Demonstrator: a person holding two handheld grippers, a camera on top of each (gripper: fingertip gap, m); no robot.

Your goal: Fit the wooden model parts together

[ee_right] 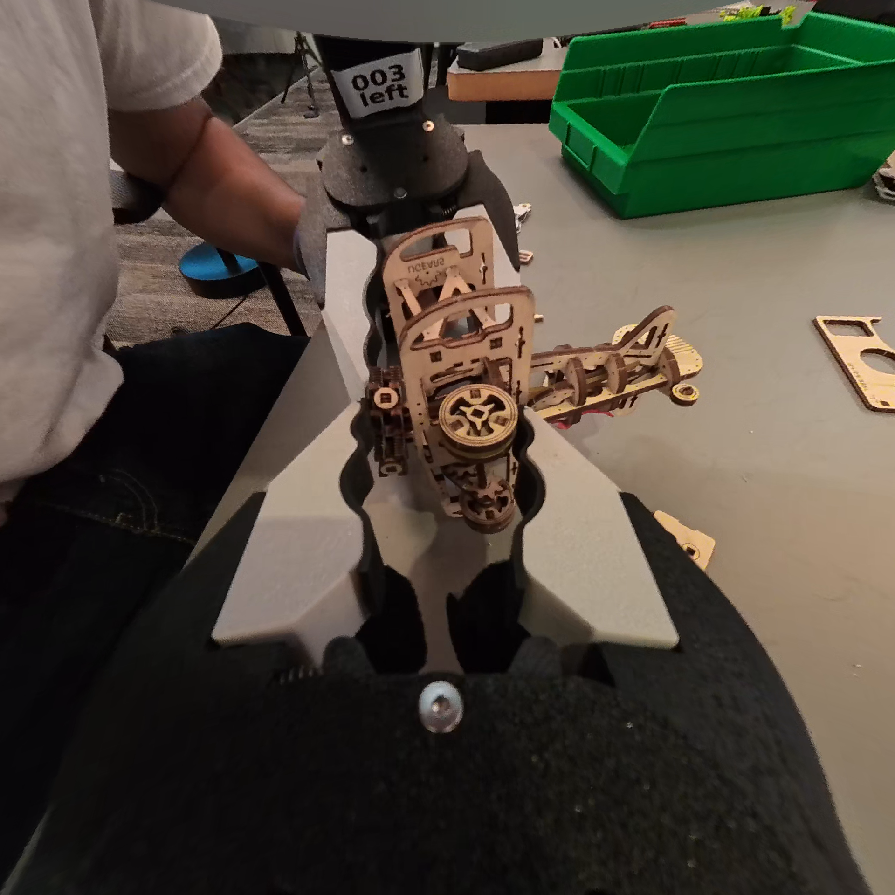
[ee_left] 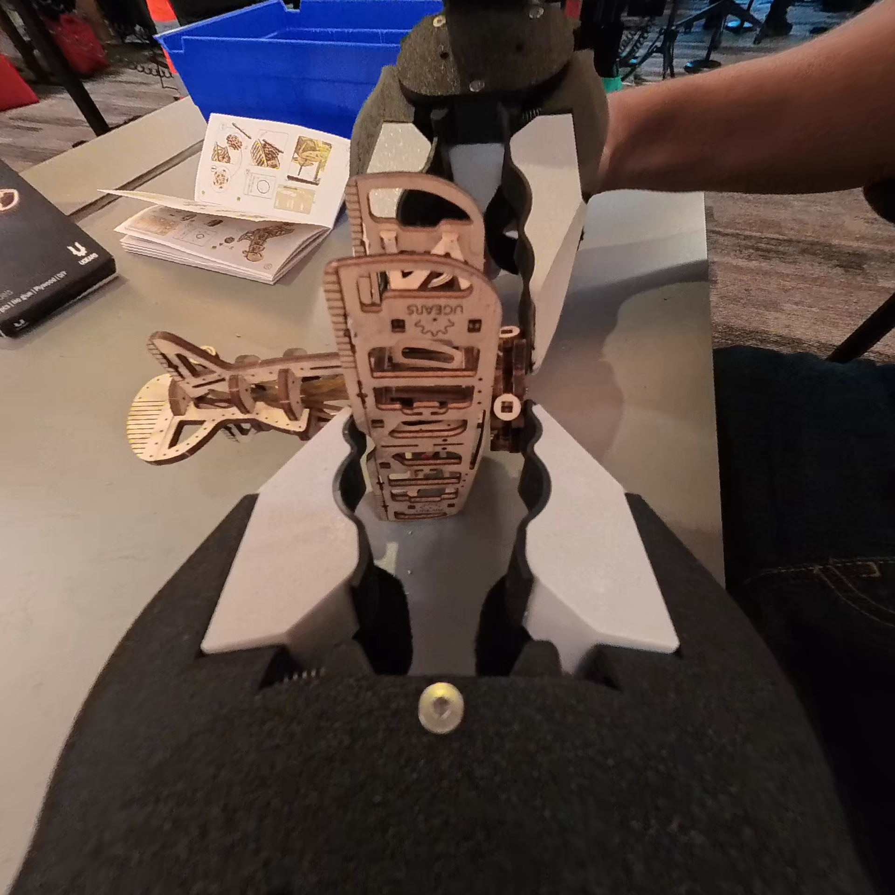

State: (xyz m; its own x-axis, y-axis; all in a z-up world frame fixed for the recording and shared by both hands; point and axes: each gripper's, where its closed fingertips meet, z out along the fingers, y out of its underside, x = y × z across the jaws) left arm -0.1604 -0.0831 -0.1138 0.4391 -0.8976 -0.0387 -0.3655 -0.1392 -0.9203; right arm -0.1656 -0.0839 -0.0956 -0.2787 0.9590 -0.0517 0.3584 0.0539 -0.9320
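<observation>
Wooden model plane (ee_left: 416, 387) is mostly built: both wings, body frame, tail (ee_left: 193, 397), wheels and nose gearing are all joined. It's held on its side above the tabletop (ee_left: 145, 508), wings stacked vertically between the two tools, tail pointing out sideways. Left hand-held gripper (ee_left: 438, 465) has its fingers spread wider than the lower wing tip sitting between them; I can't tell from either view whether the pads are actually touching the wood. Right hand-held gripper (ee_right: 438, 465) comes in from the opposite side, jaws also apart, around the wheel (ee_right: 477, 421) and landing gear, with the right pad close to or just touching the wheel rim. So neither looks firmly clamped. Still left, by my read: loose wooden pieces on the tabletop, a flat cut-out plate (ee_right: 857, 368) off towards the tail side and a small piece (ee_right: 687, 540) just beside the right tool. Whether they're parts or leftover sheet scrap, can't say. Open instruction booklet (ee_left: 232, 203) and dark box (ee_left: 43, 261) sit beyond the tail, blue bin (ee_left: 271, 63) behind them, green bin (ee_right: 726, 121) on the far side.
</observation>
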